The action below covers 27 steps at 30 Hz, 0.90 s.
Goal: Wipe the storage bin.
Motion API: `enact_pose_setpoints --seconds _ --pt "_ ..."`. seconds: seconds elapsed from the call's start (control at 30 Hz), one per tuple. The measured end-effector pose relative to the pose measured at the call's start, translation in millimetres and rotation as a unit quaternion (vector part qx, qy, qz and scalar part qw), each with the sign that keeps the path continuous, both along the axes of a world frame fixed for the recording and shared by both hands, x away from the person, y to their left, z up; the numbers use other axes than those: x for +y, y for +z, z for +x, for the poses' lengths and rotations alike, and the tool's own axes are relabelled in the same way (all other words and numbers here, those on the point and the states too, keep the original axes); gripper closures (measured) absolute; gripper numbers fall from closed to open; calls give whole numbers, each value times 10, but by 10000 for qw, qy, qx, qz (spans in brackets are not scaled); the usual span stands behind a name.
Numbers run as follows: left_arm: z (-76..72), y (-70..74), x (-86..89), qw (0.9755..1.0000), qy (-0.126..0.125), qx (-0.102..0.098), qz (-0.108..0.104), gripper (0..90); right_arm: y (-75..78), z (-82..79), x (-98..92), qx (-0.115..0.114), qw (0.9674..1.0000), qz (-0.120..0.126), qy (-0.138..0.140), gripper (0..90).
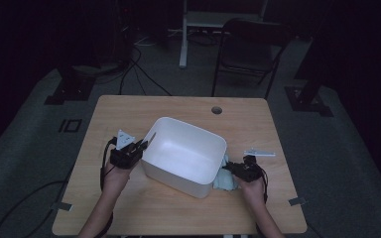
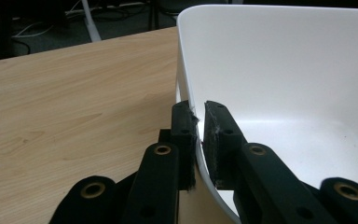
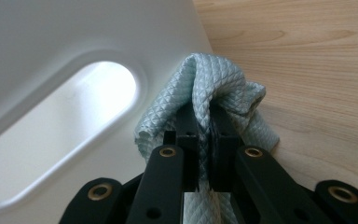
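Note:
A white plastic tub (image 1: 186, 171) sits tilted in the middle of the wooden table. My left gripper (image 1: 142, 145) is shut on the tub's left rim (image 2: 196, 140), one jaw outside the wall and one inside. At the tub's right side lies a pale blue quilted cloth (image 1: 225, 179). My right gripper (image 1: 230, 167) is shut on a fold of that cloth (image 3: 214, 88), right beside the tub's outer wall (image 3: 51, 37) and its oval handle cut-out (image 3: 70, 121).
The wooden table (image 1: 129, 208) has a round cable hole (image 1: 217, 110) near its far edge. A folding chair (image 1: 250, 49) and a white desk leg (image 1: 183, 34) stand behind the table on the dark floor. Cables lie on the floor.

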<state>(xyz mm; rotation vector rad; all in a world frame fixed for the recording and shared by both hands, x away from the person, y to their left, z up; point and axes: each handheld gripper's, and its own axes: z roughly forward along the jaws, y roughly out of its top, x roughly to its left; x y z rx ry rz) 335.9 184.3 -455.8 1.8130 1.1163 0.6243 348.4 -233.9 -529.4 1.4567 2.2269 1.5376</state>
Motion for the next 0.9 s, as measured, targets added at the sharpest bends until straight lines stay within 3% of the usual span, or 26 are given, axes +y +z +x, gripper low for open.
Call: enact_pose_setpoints --seconds 0.37,0.53,0.7,0.9 --pt "3 -4 -3 10000 82 24 -51 818 -137 35 34 304 9994 -173 23 850" --pt "-2 -13 8 9999 94 9 -127 818 -43 1 -17 201 9998 28 19 850" --pt "-8 -11 18 9998 84 49 -193 808 139 -101 -149 -46 9999 158 -45 849" --pt "-55 1 17 9999 -10 107 -123 778 268 -232 -367 -234 9995 143 -185 848"
